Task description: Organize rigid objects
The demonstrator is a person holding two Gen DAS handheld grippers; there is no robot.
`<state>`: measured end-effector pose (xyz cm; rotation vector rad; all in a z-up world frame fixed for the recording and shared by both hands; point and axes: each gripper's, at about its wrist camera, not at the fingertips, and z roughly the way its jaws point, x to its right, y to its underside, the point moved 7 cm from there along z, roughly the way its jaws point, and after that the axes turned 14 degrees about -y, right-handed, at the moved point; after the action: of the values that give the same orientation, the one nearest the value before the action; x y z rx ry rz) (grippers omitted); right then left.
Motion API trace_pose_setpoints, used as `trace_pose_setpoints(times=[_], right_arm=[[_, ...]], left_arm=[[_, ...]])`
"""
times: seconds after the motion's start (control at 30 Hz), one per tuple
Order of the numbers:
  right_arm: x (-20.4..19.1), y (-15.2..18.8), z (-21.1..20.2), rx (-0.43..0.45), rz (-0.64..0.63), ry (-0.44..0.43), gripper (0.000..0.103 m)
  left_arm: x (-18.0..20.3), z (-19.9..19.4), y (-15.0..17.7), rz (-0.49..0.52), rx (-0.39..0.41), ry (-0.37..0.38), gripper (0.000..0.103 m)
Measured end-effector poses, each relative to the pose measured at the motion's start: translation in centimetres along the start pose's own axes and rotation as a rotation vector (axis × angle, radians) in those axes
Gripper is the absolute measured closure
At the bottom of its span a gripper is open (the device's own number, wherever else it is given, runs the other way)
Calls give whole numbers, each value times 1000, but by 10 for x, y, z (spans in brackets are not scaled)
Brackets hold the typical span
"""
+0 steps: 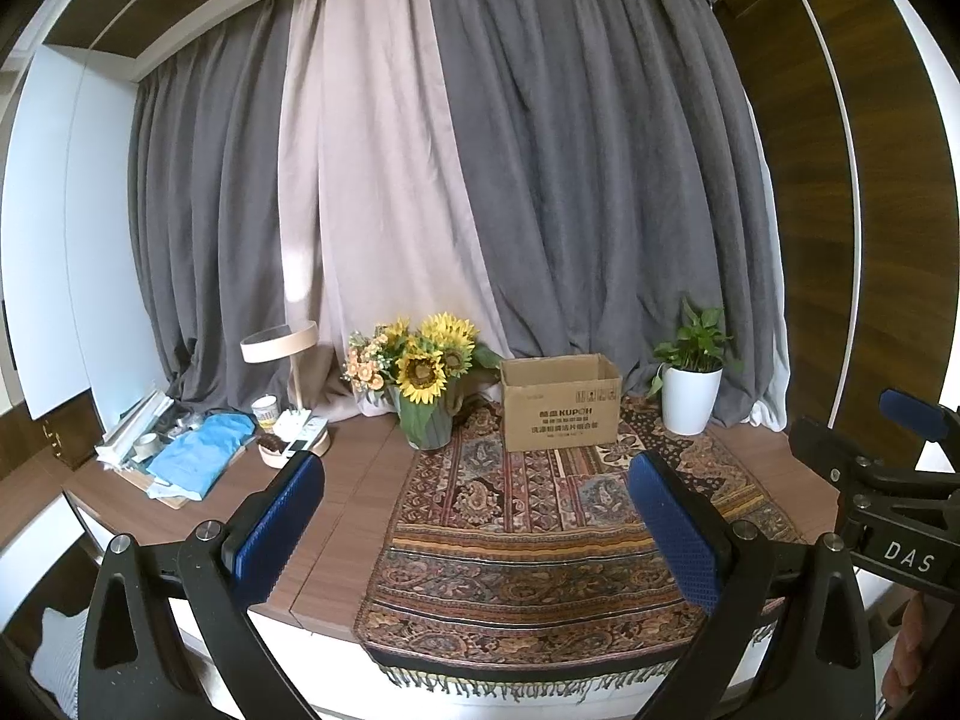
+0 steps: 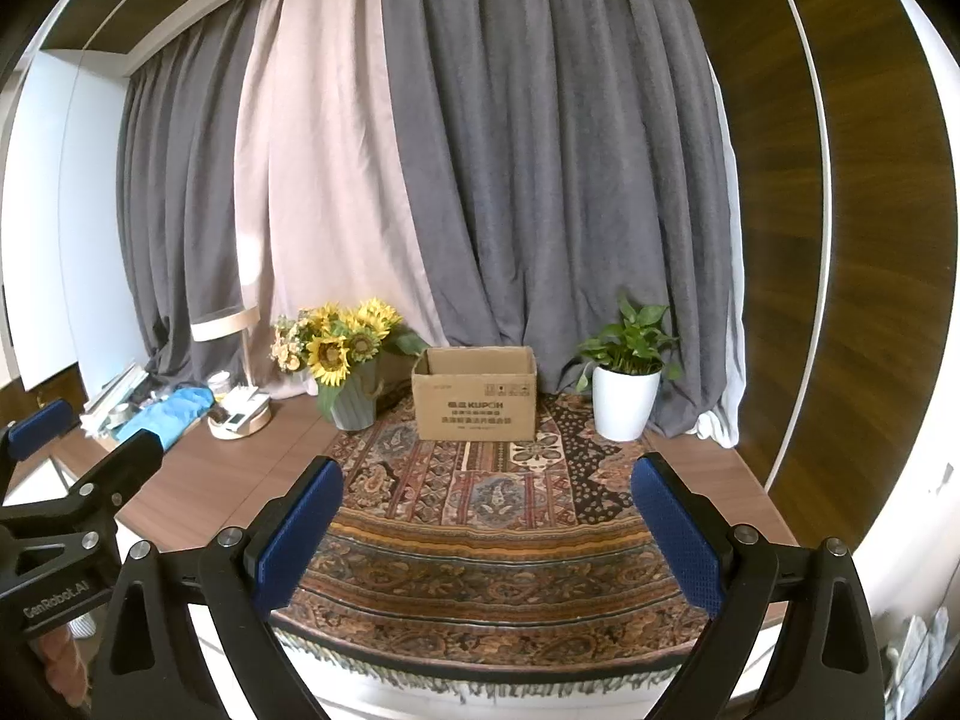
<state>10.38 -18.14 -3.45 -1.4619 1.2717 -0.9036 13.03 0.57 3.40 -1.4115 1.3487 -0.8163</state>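
Note:
An open cardboard box [image 1: 561,401] stands at the back of a patterned cloth [image 1: 540,540] on the wooden table; it also shows in the right wrist view [image 2: 475,393]. My left gripper [image 1: 477,531] is open and empty, held in front of the table's near edge, well short of the box. My right gripper [image 2: 486,534] is open and empty too, also near the front edge. In the left wrist view the right gripper [image 1: 900,480] shows at the right. In the right wrist view the left gripper [image 2: 78,468] shows at the left.
A sunflower vase [image 1: 426,384] stands left of the box and a white potted plant [image 1: 690,384] right of it. At the table's left are a desk lamp [image 1: 282,354], a round tray of small items [image 1: 294,444], a blue cloth [image 1: 198,456] and tape. Curtains hang behind.

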Motion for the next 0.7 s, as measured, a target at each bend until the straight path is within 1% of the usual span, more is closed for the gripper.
trace_pose_setpoints(times=[0.7], right_arm=[[1, 0, -3, 3, 2, 10, 5]], left_arm=[[1, 0, -1, 1, 1, 0, 0]])
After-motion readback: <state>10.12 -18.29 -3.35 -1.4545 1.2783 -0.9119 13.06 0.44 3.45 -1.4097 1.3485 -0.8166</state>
